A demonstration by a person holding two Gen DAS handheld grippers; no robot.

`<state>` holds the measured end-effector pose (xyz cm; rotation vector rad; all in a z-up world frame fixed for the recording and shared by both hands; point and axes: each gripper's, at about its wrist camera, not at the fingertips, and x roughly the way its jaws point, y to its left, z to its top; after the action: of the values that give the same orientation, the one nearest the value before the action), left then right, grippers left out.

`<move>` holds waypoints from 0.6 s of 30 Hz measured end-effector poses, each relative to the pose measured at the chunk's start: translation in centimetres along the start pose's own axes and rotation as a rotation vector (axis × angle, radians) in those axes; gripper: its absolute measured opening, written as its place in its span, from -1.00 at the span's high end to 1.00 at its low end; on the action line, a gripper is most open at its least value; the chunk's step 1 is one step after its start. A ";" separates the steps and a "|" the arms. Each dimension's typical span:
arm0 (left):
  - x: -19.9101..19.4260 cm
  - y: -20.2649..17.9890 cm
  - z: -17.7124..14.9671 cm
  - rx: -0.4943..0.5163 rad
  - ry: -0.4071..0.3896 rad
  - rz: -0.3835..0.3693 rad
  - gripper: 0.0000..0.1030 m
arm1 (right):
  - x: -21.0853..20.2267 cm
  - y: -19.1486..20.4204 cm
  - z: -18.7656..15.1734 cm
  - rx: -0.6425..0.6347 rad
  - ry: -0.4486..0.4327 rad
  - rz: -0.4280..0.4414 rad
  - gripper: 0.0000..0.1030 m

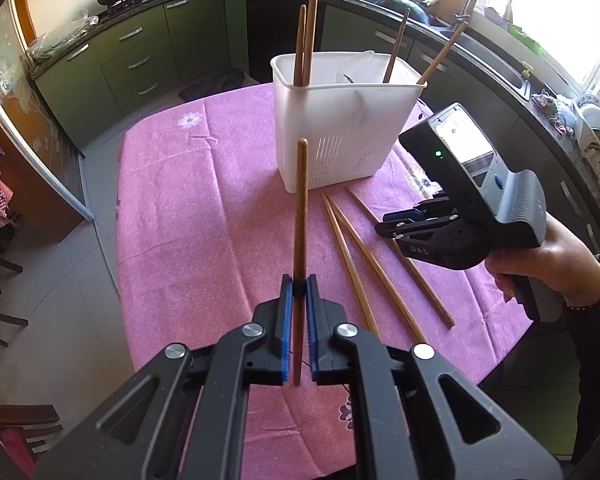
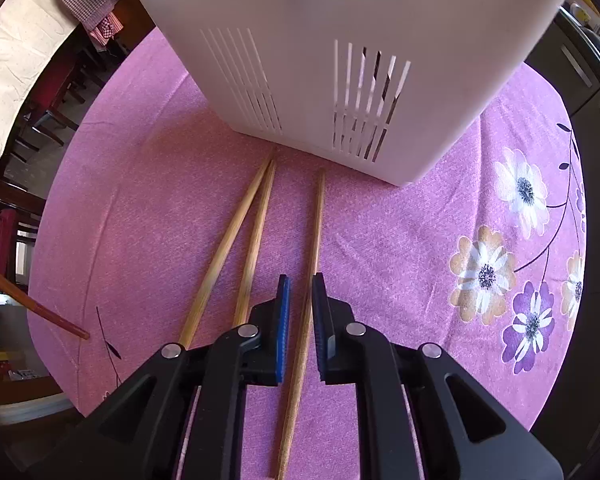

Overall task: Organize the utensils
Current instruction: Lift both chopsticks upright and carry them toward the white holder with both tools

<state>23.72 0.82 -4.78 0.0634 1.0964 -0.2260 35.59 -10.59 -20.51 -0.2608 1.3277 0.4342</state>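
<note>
Left wrist view shows the left gripper (image 1: 299, 286) with its jaws clamped on a dark brown chopstick (image 1: 301, 216), which stands nearly upright between the blue pads (image 1: 286, 320), its top end rising in front of the white utensil holder (image 1: 340, 128) and its lower end hanging below the pads, clear of the cloth. Right wrist view shows the right gripper (image 2: 300, 300) low over the cloth with its jaws parted a little; a single light chopstick (image 2: 314, 248) lies on the tabletop in the gap between them, not pinched by either pad. Just to the left of that one lie two more light chopsticks (image 2: 236, 240), their far tips meeting close to the base of the holder (image 2: 340, 60) and their near ends spreading apart. All three point toward the holder's slotted wall. At the left edge of the right wrist view the lower end of the held chopstick (image 2: 36, 306) slants in.

From the left wrist view the right gripper (image 1: 420, 232) sits over the three loose chopsticks (image 1: 364, 260), held by the person's right hand (image 1: 548, 268). The holder stands upright on the pink flowered tablecloth (image 1: 204, 208). Inside it, two dark chopsticks (image 1: 305, 40) lean together at its left end, and two more (image 1: 420, 48) lean apart at its right end. Green kitchen cabinets (image 1: 140, 52) run behind the tabletop.
</note>
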 end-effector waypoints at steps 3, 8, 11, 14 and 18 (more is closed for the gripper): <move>-0.1 0.1 -0.2 0.005 0.002 -0.003 0.87 | 0.7 0.1 0.2 -0.002 0.008 -0.013 0.76; -0.1 0.4 -0.3 0.004 -0.003 -0.005 0.87 | 0.5 1.1 -0.1 -0.021 -0.011 -0.040 0.86; -0.2 0.5 -0.4 0.003 -0.005 -0.004 0.87 | -1.1 1.1 -0.6 -0.026 -0.066 -0.028 0.87; -0.5 0.6 -0.4 0.001 -0.008 0.000 0.87 | -4.6 0.9 -1.8 -0.021 -0.151 -0.001 0.87; -1.0 0.7 -0.4 -0.004 -0.018 0.002 0.87 | -10.2 0.6 -4.1 -0.021 -0.293 0.021 0.87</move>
<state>23.07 1.77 -4.10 0.0590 1.0783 -0.2219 29.90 -13.40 -11.52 -0.1925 1.0406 0.4845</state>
